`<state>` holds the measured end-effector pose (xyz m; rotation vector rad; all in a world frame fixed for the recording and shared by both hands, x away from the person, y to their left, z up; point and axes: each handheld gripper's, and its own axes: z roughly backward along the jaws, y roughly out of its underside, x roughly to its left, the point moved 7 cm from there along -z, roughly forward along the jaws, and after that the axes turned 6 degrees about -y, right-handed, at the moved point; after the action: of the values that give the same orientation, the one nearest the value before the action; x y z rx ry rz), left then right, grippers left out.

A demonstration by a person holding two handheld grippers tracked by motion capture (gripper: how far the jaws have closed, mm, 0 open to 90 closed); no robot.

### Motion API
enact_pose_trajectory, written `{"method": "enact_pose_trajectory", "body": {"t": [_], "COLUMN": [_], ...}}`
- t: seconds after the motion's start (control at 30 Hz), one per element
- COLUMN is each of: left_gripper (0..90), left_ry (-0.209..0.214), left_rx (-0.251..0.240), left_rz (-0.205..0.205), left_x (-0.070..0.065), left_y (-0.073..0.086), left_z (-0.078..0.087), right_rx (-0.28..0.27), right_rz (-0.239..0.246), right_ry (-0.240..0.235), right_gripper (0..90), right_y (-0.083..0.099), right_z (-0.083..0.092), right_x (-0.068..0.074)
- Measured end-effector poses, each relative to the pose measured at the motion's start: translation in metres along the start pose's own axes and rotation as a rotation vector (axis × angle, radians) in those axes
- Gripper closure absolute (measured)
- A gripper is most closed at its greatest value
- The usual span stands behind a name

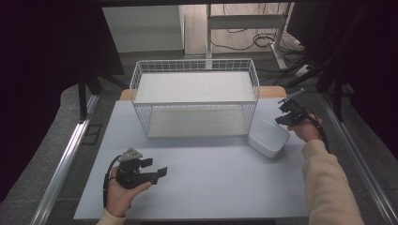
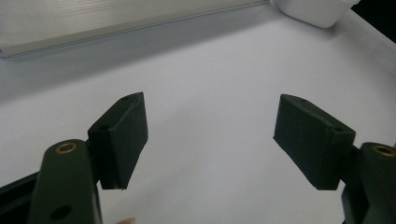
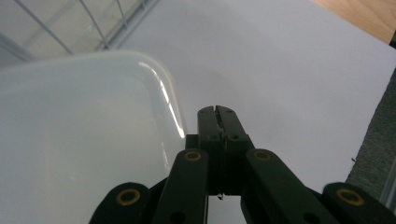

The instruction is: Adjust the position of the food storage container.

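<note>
Right gripper view has the right hand-held gripper [image 3: 218, 112] pinched shut, empty, beside the tub [image 3: 79, 140], which looks light, stiff, slick plastic, so I'd grab its rim.

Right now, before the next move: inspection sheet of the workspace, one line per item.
Surface: pale grey table top, bare in front.
Job's things: white plastic container, upside down it seems, at the front right corner of the white wire basket; whether they touch is unclear.
Clutter: nothing seen.
Grippers: left gripper open over bare table, nothing between the jaws; right gripper shut on nothing, beside the container's edge.
Cables: black cable from the left gripper; more cables on the floor beyond.
Surroundings: metal rails at both sides, dark curtains, desk frame behind.
</note>
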<state>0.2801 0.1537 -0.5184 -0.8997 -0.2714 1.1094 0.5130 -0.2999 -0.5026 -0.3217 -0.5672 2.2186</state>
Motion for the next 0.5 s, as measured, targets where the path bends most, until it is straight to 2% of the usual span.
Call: {"method": "enact_pose_trajectory", "body": {"t": [0.1,0.13,0.33,0.5], "left_gripper": [25.9,25.9,25.8,25.9], "left_ry": [0.001,0.0,0.015,0.013], "left_rx": [0.004,0.004,-0.005,0.003], "left_rz": [0.002,0.002,-0.011,-0.011], "left_x": [0.0,0.0,-0.003,-0.004], "left_y": [0.001,0.001,-0.001,0.0], "left_z": [-0.001,-0.001,-0.001,-0.002], "right_rx": [0.016,0.005,-0.007,0.007], "right_rz": [0.018,0.024,0.043,0.06], "right_ry": [-0.008,-0.023,-0.039,-0.053], "right_gripper": [90.0,90.0,90.0,90.0], "right_y": [0.003,0.003,0.007,0.011], "right_z": [-0.005,-0.006,-0.005,-0.002], "right_x": [-0.001,0.0,0.004,0.017]}}
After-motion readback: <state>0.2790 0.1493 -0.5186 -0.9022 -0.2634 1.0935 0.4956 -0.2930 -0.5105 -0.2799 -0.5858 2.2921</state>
